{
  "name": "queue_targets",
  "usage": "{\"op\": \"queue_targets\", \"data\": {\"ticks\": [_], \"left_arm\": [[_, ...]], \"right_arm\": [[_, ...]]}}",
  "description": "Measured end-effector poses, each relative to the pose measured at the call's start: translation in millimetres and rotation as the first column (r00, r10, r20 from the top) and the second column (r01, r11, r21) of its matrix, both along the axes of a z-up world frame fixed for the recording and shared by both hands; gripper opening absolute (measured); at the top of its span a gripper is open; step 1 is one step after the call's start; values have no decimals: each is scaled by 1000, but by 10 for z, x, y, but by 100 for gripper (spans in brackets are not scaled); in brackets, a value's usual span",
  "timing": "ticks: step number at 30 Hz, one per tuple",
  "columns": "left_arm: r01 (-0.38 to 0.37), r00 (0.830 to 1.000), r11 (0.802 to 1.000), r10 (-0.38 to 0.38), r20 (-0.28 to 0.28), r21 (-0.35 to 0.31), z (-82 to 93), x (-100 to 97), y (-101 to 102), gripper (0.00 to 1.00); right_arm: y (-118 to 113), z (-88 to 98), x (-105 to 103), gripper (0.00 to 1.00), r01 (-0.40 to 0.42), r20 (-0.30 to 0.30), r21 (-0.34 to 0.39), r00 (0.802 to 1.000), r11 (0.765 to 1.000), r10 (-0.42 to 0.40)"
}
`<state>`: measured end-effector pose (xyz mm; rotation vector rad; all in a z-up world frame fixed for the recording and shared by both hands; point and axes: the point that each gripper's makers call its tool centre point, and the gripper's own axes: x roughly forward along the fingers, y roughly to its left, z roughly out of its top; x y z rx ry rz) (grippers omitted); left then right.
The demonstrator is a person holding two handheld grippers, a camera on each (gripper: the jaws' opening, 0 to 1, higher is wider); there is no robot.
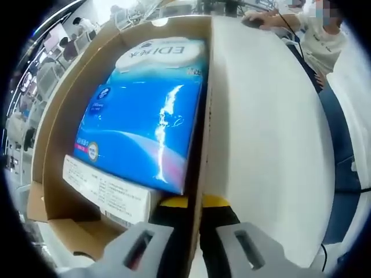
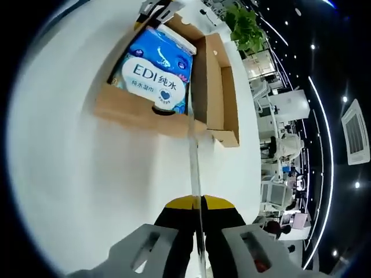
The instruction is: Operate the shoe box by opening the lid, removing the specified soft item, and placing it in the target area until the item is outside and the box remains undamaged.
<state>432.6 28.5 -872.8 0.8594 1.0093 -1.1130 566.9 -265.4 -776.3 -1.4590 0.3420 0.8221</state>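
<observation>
Between the jaws of the left gripper (image 1: pixel 194 246), in the left gripper view, sits the edge of the open white lid (image 1: pixel 261 139), pinched tight, with the blue wipes pack (image 1: pixel 145 116) lying in the shoe box (image 1: pixel 55 133) toward 11 o'clock. From the right gripper view, the right gripper (image 2: pixel 199 249) also squeezes the thin lid edge (image 2: pixel 195 174), and the pack (image 2: pixel 155 69) sits up at 12 o'clock. Opening looks done, so next one gripper should let go and grab the soft, shiny pack gently.

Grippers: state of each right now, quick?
Left gripper: shut on the box wall.
Right gripper: shut on a thin white sheet running toward the shoe box.
</observation>
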Motion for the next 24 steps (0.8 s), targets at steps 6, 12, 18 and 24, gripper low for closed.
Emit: {"op": "queue_targets", "data": {"ticks": [6, 12, 18, 24], "left_arm": [[-6, 1000, 1000, 6, -1, 1, 7, -2, -1, 3], [-7, 1000, 1000, 7, -4, 3, 3, 0, -3, 3], [-11, 1000, 1000, 11, -3, 5, 6, -3, -5, 3], [-10, 1000, 1000, 10, -6, 5, 2, 0, -5, 3]], "right_arm": [[-30, -129, 24, 1, 9, -31, -1, 999, 1000, -9], [28, -321, 53, 1, 1, -76, 11, 997, 1000, 0], [17, -552, -25, 1, -4, -139, 6, 990, 1000, 5], [6, -699, -114, 2, 3, -191, 9, 982, 1000, -1]]}}
